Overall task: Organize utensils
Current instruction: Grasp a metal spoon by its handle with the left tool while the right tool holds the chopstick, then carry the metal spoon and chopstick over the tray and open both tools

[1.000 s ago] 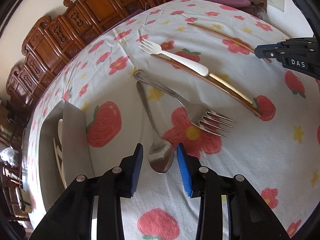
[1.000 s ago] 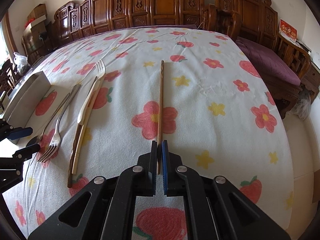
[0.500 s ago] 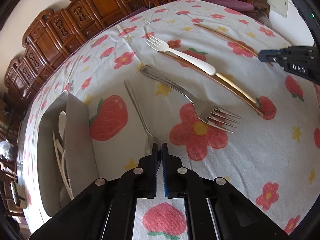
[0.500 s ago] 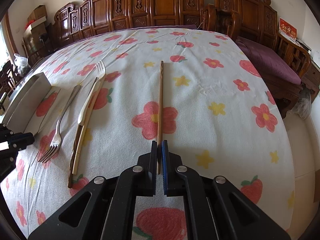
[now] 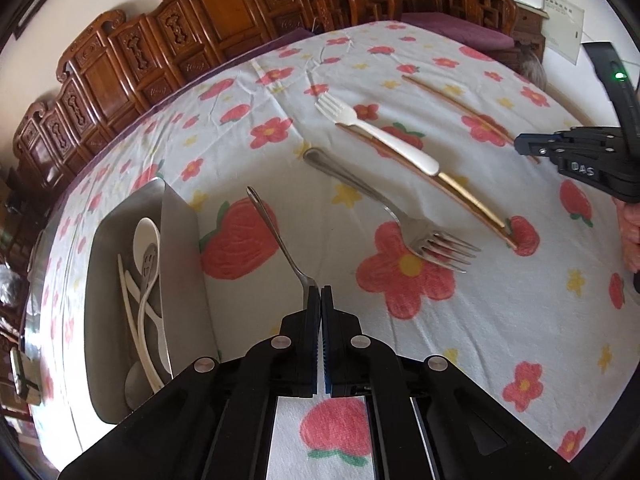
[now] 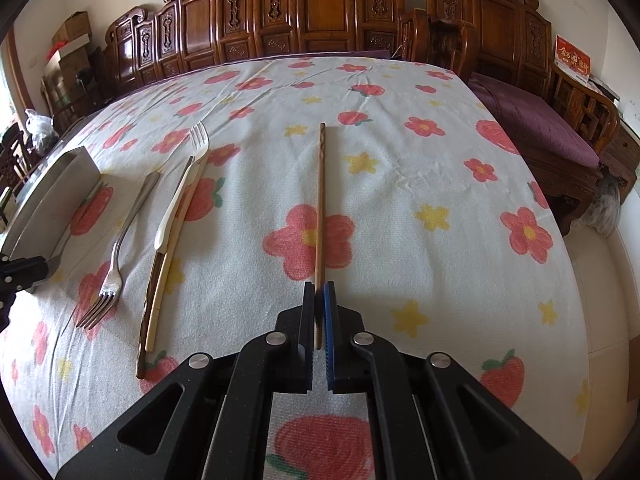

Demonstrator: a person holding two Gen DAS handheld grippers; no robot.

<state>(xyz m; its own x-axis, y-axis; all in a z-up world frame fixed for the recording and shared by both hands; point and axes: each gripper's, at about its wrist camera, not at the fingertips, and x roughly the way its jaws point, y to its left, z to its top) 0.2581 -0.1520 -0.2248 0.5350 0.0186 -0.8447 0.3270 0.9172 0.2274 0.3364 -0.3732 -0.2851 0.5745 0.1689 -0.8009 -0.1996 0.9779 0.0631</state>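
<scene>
With its jaws pressed tight on the bowl of the slim stainless-steel spoon (image 5: 280, 236), the left gripper (image 5: 320, 300) holds it off the flowered surface (image 5: 480, 320), handle pointing to 11 o'clock. At 9 o'clock lies the steel organizer tray (image 5: 96, 280) holding white plastic utensils (image 5: 146, 264), while at 2 o'clock lies the steel fork (image 5: 400, 216). Over on the right, the right gripper (image 6: 319, 300) pinches the near end of the brown wooden chopstick (image 6: 320, 200), which runs straight to 12 o'clock.
</scene>
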